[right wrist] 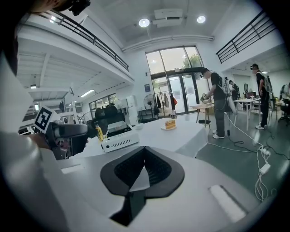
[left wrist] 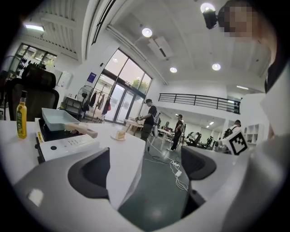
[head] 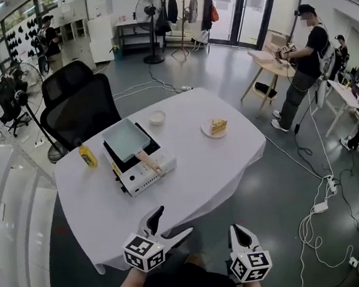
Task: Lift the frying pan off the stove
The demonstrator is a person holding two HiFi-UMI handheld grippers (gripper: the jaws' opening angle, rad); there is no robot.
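Observation:
A square pale-blue frying pan (head: pixel 126 139) with a wooden handle (head: pixel 150 162) rests on a white portable stove (head: pixel 140 163) on the white table (head: pixel 194 163). The left gripper view shows the pan (left wrist: pixel 59 118) and the stove (left wrist: pixel 65 145) at its left; the right gripper view shows the stove (right wrist: pixel 118 141) far off. My left gripper (head: pixel 168 227) is open and empty, held low in front of the table's near edge. My right gripper (head: pixel 240 235) is shut, with nothing in it, beside the left one. Both are well short of the pan.
A yellow oil bottle (head: pixel 87 155) stands left of the stove. A small white bowl (head: pixel 157 117) and a plate with a cake slice (head: pixel 216 127) sit further back. A black office chair (head: pixel 78 105) is behind the table. People stand at the right, and cables (head: pixel 318 205) lie on the floor.

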